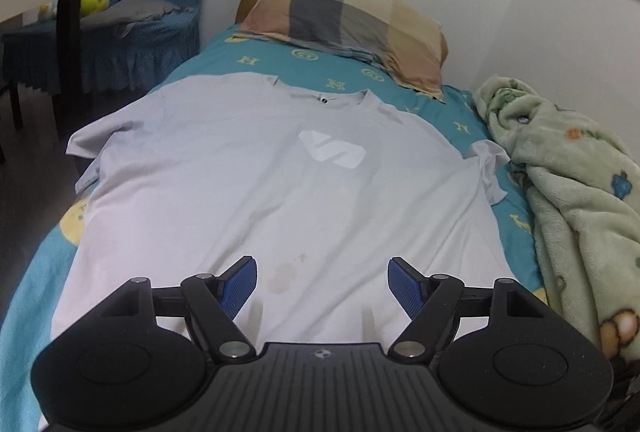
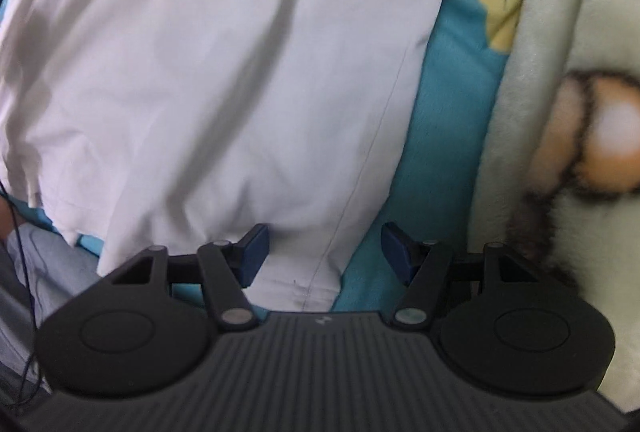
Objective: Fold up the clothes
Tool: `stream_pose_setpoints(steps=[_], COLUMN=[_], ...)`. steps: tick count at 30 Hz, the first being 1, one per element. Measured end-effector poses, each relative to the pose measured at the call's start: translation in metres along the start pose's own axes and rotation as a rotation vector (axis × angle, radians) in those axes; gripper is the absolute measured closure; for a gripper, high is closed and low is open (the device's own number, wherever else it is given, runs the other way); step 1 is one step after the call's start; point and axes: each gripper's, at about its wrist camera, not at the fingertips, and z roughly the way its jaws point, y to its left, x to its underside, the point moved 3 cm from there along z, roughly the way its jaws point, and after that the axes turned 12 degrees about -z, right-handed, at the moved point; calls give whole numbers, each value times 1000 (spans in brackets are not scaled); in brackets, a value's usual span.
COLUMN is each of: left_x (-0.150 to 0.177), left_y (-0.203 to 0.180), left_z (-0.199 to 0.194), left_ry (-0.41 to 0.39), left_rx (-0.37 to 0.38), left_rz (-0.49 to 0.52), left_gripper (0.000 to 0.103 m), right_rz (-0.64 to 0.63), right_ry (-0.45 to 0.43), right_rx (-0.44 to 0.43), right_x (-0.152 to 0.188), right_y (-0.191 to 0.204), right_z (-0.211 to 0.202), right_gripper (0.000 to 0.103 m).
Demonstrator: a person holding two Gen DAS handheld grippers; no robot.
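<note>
A pale grey T-shirt with a white logo lies spread flat on the bed, collar toward the pillow, both sleeves out to the sides. My left gripper hovers open above its lower part, nothing between the blue pads. In the right wrist view the same T-shirt fills the picture, with its hem corner at the bottom. My right gripper points down over that corner, open, the pads apart on either side of the cloth edge and not pressing it.
A checked pillow lies at the head of the teal bedsheet. A green fleece blanket is bunched along the right side, also the fleece blanket. A chair with blue cover stands left of the bed.
</note>
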Motion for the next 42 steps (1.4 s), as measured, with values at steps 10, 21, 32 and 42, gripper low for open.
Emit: stream_pose_setpoints(steps=[10,21,32,42], left_x=[1,4,6,4], left_y=[-4,3,-11,-19], left_z=[-2,-10,-12,24], left_ry=[-37,-25,-23,23], left_rx=[-15,-19,3,60], left_rz=[69,35,38,30], left_gripper=[29,29,29,29], right_rz=[-149,-228,88,724], right_ry=[72,132,-434,-854], right_rx=[81,92,60,-84], right_x=[6,21,-61,-163], right_y=[33,40,-33,-161], right_z=[-9,-32,-119,-68], right_gripper=[98,99,96,43])
